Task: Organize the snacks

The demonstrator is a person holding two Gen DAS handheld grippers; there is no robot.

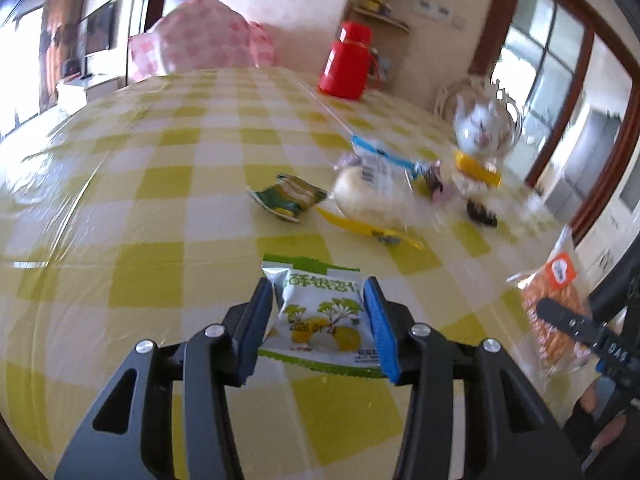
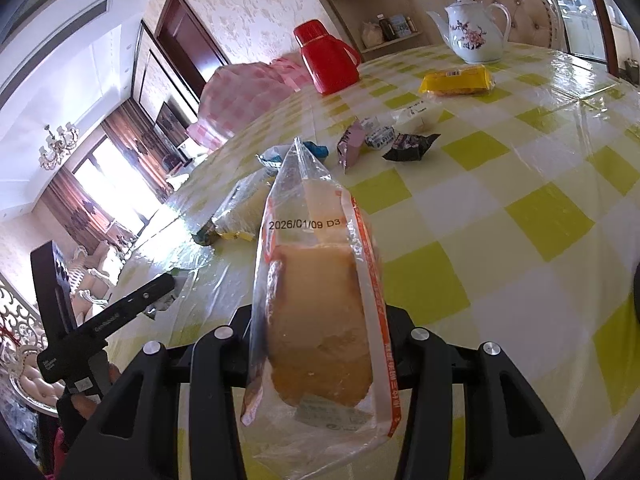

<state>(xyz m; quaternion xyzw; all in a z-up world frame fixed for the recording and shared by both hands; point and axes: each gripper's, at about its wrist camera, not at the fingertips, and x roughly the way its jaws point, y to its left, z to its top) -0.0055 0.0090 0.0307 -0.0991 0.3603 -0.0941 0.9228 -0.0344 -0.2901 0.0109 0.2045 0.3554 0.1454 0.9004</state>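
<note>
My left gripper is shut on a white and green snack packet with a tree and yellow fruit printed on it, held just above the checked tablecloth. My right gripper is shut on a clear bread bag with orange trim, held upright above the table; its fingers are hidden behind the bag. That bag also shows at the right edge of the left wrist view. Several other snacks lie in a loose pile mid-table: a green packet, a round white bun, a yellow packet and a black wrapper.
A red thermos and a white floral teapot stand at the far side of the table, which has a yellow-white checked cover under clear plastic. A pink-covered chair stands behind it. The left gripper's body shows at the left of the right wrist view.
</note>
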